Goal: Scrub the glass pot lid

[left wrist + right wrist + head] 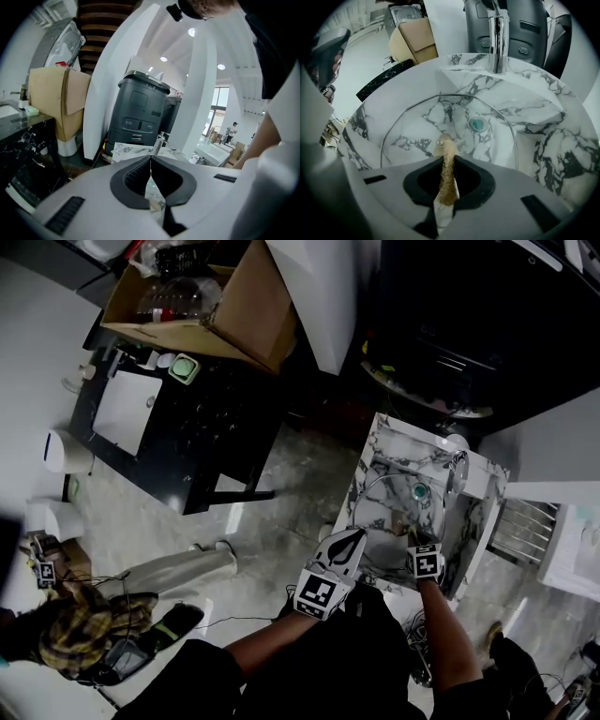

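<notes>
Lid (417, 124) lies in the sink (543, 145), its metal rim on the marble slope. The drain (477, 124) shows through the glass. Right gripper (446, 158): fingers clamped on a tan scrub pad (448, 180), held edge-on, its far end at or on the small screw (439, 141) in the lid's centre. Left gripper (151, 158): fingers pressed together with nothing between them, and not on the lid. Main worry: nothing pins the lid. A firm push from the pad could slide or spin it on the smooth basin, or rock it up on its rim, and glass knocked against marble or the tap (499, 33) may chip. The pad is thin and gripped along one edge only, so under pressure it could fold over or work out of the fingers, and then hard fingertip would meet glass. To steady the rim, the left fingers would first have to open. On views: only the right gripper view shows the pad meeting the lid and the whole sweep of the rim. The head view alone places both grippers, the left at the sink's near left edge, the right over the basin, but there the lid is just a faint arc. The left gripper view looks level across the room at a dark bin (140, 112) and misses the lid altogether, though it settles that those fingers hold nothing.
</notes>
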A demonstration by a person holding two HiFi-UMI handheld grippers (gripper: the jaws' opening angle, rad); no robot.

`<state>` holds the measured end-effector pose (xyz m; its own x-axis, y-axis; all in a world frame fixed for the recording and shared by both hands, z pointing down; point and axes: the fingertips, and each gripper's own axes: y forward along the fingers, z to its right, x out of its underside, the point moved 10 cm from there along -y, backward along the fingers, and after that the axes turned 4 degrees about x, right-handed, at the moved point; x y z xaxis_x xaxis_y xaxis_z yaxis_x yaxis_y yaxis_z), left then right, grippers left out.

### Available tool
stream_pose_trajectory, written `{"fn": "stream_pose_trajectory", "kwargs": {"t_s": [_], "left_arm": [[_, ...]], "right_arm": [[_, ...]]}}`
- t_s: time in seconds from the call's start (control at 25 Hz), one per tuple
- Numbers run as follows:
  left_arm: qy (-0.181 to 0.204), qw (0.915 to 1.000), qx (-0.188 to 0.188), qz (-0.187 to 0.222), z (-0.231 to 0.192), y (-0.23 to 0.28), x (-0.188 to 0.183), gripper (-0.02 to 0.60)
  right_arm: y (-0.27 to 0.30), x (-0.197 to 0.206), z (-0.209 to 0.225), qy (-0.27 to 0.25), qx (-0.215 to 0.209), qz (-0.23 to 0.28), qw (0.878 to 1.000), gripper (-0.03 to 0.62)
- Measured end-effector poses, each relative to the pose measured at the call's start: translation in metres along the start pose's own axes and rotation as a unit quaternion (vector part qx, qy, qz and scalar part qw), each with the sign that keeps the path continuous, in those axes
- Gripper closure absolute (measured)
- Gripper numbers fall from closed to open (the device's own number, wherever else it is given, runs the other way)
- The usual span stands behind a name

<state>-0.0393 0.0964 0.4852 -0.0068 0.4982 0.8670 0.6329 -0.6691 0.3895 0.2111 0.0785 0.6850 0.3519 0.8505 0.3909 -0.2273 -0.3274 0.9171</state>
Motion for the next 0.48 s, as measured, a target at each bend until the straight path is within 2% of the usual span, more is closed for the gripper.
{"fn": "stream_pose_trajectory", "kwargs": {"t_s": [0.32, 0.48], "left_arm": [[-0.009, 0.9999, -0.005, 0.005, -0.009, -0.006, -0.002, 0.565], [-0.01, 0.9998, -0.015, 0.006, -0.016, -0.012, -0.002, 0.565]], "right_arm": [[0.011, -0.013, -0.019, -0.033, -0.034, -0.027, 0.999, 0.537], [0.022, -0.012, -0.022, 0.001, -0.064, -0.045, 0.997, 0.537]]}}
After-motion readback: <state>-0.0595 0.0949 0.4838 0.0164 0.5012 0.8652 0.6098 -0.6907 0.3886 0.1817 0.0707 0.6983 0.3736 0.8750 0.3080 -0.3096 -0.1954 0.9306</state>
